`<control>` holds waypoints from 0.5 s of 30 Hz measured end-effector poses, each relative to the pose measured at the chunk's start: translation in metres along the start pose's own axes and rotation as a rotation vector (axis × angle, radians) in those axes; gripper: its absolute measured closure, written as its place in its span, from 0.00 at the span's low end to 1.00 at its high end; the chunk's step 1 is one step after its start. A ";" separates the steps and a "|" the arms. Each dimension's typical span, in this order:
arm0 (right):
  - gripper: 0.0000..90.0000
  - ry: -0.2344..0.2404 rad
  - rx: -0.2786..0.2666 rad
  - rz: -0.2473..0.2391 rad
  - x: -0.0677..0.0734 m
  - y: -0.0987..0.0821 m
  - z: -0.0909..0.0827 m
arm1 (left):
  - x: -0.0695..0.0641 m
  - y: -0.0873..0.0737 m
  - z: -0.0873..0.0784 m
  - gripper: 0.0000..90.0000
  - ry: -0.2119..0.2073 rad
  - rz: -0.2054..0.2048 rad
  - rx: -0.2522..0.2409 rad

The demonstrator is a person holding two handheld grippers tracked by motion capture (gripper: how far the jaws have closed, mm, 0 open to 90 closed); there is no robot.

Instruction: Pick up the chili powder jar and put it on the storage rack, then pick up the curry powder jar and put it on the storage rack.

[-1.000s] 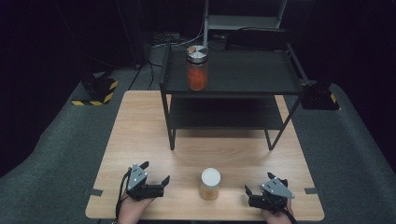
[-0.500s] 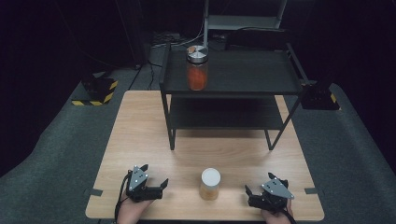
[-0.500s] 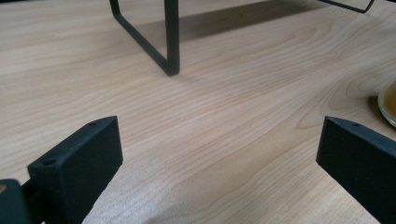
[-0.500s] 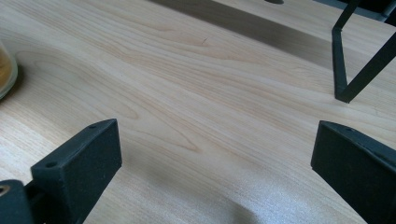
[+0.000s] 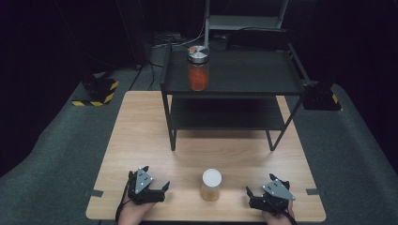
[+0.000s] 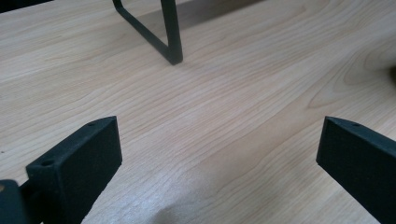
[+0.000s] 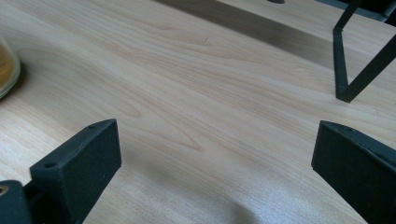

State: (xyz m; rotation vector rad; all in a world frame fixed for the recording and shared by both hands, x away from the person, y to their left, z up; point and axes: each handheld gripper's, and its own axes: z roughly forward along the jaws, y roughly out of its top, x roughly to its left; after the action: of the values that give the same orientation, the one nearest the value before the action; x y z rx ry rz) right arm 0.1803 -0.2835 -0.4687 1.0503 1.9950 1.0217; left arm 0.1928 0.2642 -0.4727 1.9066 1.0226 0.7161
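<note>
The counter [image 5: 141,131] carries a black two-tier shelf rack [image 5: 234,84] at its far half. An orange-filled jar with a metal lid [image 5: 198,68] stands on the rack's top shelf, left end. A white-lidded jar [image 5: 211,184] stands upright on the counter near its front edge, between both grippers and touching neither. The left gripper [image 5: 162,190] and right gripper [image 5: 251,196] rest low at the front edge, jaws wide apart, holding nothing.

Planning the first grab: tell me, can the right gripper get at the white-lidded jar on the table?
Probably yes: the right gripper is open, and bare table lies between it and the jar.
</note>
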 end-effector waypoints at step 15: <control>0.01 0.012 -0.008 0.020 -0.004 -0.002 -0.001 | 0.003 0.002 0.001 0.00 -0.002 -0.014 0.019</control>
State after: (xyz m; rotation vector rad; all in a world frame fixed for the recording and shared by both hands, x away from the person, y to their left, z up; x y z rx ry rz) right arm 0.1812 -0.2877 -0.4691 1.0645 1.9917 1.0486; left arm 0.1959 0.2662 -0.4706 1.9145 1.0439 0.6992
